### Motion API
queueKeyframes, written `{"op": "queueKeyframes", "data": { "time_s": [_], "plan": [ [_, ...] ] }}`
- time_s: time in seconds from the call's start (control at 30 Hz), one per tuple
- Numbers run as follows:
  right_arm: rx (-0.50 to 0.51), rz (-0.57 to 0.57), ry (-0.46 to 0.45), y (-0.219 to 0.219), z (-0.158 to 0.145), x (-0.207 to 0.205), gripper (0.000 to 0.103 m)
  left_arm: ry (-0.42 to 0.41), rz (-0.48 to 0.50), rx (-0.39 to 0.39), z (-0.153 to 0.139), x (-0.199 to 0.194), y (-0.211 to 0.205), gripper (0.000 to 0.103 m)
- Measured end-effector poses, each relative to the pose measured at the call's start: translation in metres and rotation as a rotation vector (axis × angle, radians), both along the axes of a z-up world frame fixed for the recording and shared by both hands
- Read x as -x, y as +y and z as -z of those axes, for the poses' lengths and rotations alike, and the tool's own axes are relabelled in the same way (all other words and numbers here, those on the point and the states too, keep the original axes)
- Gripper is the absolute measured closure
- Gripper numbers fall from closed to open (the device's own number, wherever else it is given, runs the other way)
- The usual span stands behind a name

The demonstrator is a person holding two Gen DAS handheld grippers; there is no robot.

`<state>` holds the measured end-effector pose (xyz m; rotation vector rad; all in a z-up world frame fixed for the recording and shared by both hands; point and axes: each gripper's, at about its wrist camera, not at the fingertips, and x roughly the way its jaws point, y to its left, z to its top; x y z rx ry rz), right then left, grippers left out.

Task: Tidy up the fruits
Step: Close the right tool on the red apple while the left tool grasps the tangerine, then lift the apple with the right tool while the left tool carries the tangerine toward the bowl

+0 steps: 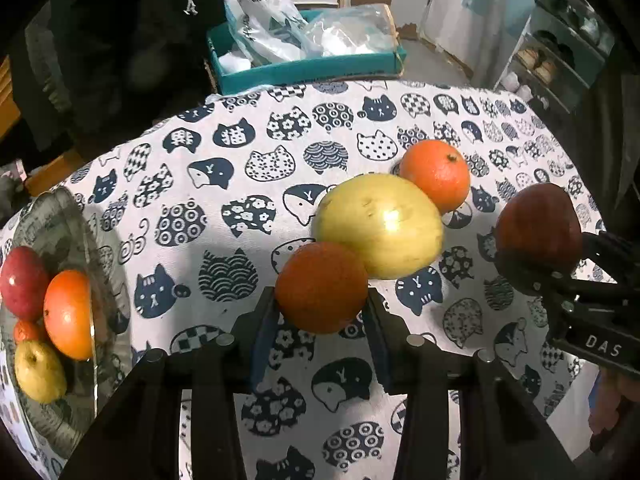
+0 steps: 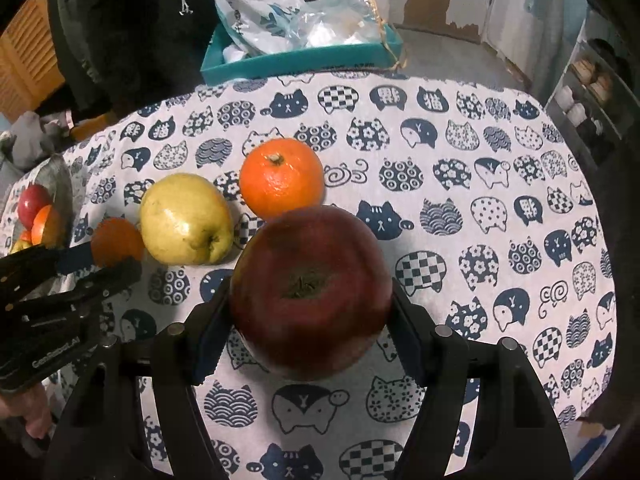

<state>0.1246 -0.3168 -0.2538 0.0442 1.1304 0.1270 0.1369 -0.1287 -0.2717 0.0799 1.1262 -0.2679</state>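
Left tool (image 1: 322, 308) clamps a round, pebbly-skinned orange (image 1: 321, 286); right tool (image 2: 310, 320) grips a smooth, glossy red apple (image 2: 310, 292).

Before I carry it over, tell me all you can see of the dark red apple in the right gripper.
The dark red apple is round, glossy and large, with a faint yellowish patch at its upper left edge. Its brown, dried calyx end faces the right wrist camera. The right gripper has its jaws pressed on the apple's two sides, above the cat-print tablecloth. Nothing else touches it.
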Motion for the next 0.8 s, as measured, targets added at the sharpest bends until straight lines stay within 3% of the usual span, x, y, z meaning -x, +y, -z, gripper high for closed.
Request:
{"op": "queueKeyframes", "data": {
  "time_s": [0.8],
  "plan": [
    [0.032,-0.032,-0.158,0.017,-0.069,0.018,0.032,-0.138,-0.05,0.025,-0.07,0.033,0.02,0.06]
  ]
}}
